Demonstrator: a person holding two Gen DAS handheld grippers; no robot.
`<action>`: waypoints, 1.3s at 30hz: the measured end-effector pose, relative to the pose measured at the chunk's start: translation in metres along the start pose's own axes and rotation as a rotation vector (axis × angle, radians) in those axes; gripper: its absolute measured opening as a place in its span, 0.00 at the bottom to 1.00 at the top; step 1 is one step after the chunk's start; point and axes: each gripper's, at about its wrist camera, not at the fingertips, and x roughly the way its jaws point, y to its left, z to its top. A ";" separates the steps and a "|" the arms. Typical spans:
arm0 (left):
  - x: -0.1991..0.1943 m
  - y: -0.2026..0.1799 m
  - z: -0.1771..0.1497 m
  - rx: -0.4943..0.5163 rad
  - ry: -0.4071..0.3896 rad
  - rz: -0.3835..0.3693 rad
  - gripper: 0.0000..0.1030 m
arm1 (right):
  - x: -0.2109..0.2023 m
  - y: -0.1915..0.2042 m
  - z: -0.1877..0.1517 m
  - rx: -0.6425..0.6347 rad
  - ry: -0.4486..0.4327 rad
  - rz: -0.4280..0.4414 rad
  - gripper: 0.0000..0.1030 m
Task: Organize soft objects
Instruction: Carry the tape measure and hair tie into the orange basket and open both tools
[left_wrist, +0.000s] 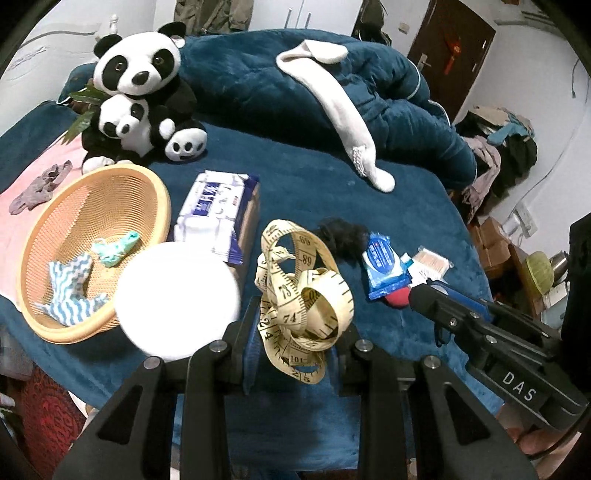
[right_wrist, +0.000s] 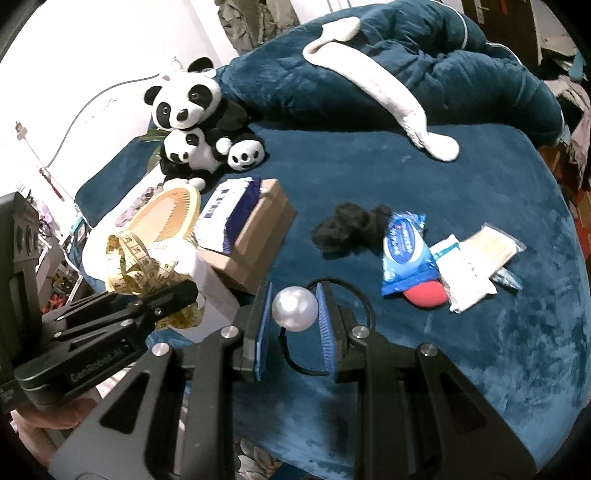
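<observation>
In the left wrist view my left gripper (left_wrist: 299, 325) is shut on a tangled yellow tape measure (left_wrist: 306, 291), held just above the blue bedspread (left_wrist: 314, 192). An orange woven basket (left_wrist: 96, 206) lies to its left with a blue-striped cloth (left_wrist: 74, 288) and a small teal item (left_wrist: 116, 247) inside. In the right wrist view my right gripper (right_wrist: 294, 295) is shut on a pearl ball (right_wrist: 295, 310) fixed to a black hair tie (right_wrist: 365, 302). The left gripper (right_wrist: 177, 291) with the tape measure (right_wrist: 136, 266) shows at the left, in front of the basket (right_wrist: 166, 214).
A panda plush (left_wrist: 140, 92), a long white sock (left_wrist: 343, 110) and a rumpled blue quilt (left_wrist: 399, 110) lie at the back. A wipes pack (left_wrist: 218, 206) sits on a cardboard box (right_wrist: 258, 236). A white round object (left_wrist: 177, 299), black fluff (right_wrist: 343, 229), a tissue pack (right_wrist: 406, 251), cotton swabs (right_wrist: 487, 240) and a red ball (right_wrist: 424, 297) lie nearby.
</observation>
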 end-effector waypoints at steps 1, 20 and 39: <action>-0.002 0.003 0.001 -0.005 -0.004 0.002 0.29 | 0.000 0.004 0.002 -0.006 -0.001 0.004 0.24; -0.037 0.088 0.013 -0.167 -0.080 0.036 0.29 | 0.018 0.085 0.026 -0.119 0.004 0.085 0.24; -0.031 0.185 0.017 -0.325 -0.080 0.094 0.29 | 0.071 0.155 0.043 -0.191 0.071 0.175 0.24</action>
